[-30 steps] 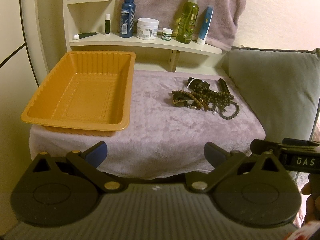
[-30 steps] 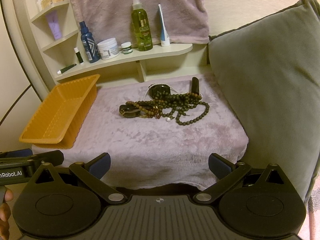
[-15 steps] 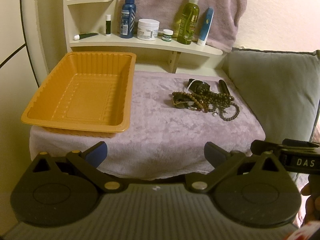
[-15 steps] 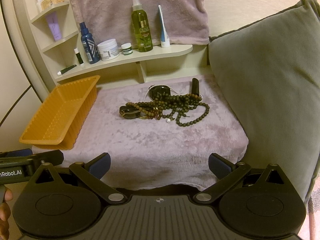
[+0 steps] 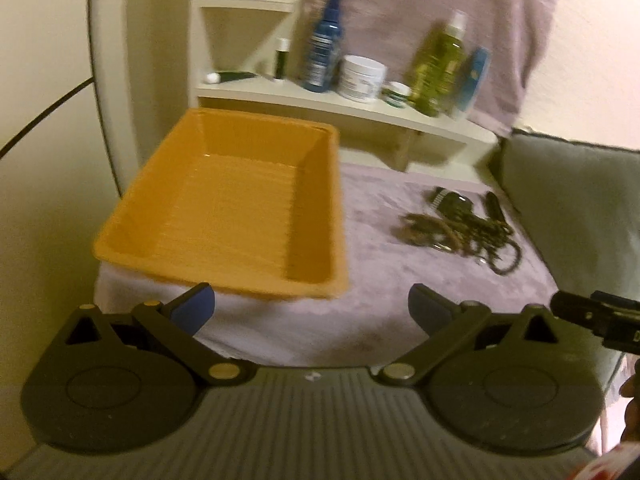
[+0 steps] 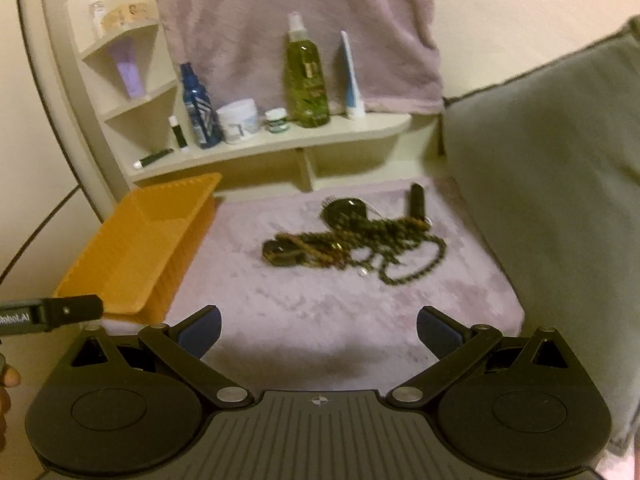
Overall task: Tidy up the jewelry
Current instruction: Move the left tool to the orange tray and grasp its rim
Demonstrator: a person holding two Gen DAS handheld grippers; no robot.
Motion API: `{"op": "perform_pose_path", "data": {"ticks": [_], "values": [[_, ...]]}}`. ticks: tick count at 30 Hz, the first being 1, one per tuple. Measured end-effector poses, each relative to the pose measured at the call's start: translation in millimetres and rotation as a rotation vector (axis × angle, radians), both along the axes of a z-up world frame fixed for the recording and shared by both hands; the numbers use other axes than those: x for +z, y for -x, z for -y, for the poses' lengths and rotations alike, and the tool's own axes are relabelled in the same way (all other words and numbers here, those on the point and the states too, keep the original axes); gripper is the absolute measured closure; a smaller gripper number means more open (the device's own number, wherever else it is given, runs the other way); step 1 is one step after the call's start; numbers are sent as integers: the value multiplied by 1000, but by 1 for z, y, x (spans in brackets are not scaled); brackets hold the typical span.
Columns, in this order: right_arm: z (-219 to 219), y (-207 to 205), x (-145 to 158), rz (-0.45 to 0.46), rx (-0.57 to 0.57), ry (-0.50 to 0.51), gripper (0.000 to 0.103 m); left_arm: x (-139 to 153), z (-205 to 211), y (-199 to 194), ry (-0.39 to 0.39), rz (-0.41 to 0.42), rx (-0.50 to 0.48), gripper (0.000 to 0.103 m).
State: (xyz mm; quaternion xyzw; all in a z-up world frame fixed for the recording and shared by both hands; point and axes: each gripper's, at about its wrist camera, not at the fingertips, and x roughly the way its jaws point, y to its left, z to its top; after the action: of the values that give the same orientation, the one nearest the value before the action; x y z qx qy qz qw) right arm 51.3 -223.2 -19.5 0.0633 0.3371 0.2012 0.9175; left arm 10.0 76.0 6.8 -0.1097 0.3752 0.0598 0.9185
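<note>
Approach step, nothing picked yet. Both left tongs (image 5: 311, 309) and right tongs (image 6: 318, 330) gape empty. The beads (image 6: 356, 240) lie tangled mid-frame on the surface (image 6: 304, 304); the tray (image 5: 224, 208) waits left. Next: reach, pinch one strand.

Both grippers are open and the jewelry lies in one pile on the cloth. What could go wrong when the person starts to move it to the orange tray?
1. The bead strands lie tangled with the other pieces, so lifting one may drag the rest.
2. The orange tray overhangs the front edge of the purple cloth; a push could tip it.
3. The left gripper and the right gripper are side by side and could collide.
</note>
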Motion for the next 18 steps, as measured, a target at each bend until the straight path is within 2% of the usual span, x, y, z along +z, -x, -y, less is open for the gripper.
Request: {"op": "perform_pose_path", "data": {"ticks": [3, 6, 9, 13, 18], "values": [[-11, -8, 0, 23, 19, -8, 0, 3, -32, -4, -14, 5, 32, 1], [-19, -16, -1, 39, 33, -10, 0, 6, -69, -10, -29, 6, 69, 7], [-27, -22, -2, 57, 45, -11, 0, 6, -105, -16, -52, 0, 99, 9], [-38, -32, -6, 56, 38, 0, 0, -1, -142, -25, -44, -34, 92, 14], [-50, -42, -14, 37, 28, 32, 0, -21, -170, -37, -10, -82, 57, 26]]}}
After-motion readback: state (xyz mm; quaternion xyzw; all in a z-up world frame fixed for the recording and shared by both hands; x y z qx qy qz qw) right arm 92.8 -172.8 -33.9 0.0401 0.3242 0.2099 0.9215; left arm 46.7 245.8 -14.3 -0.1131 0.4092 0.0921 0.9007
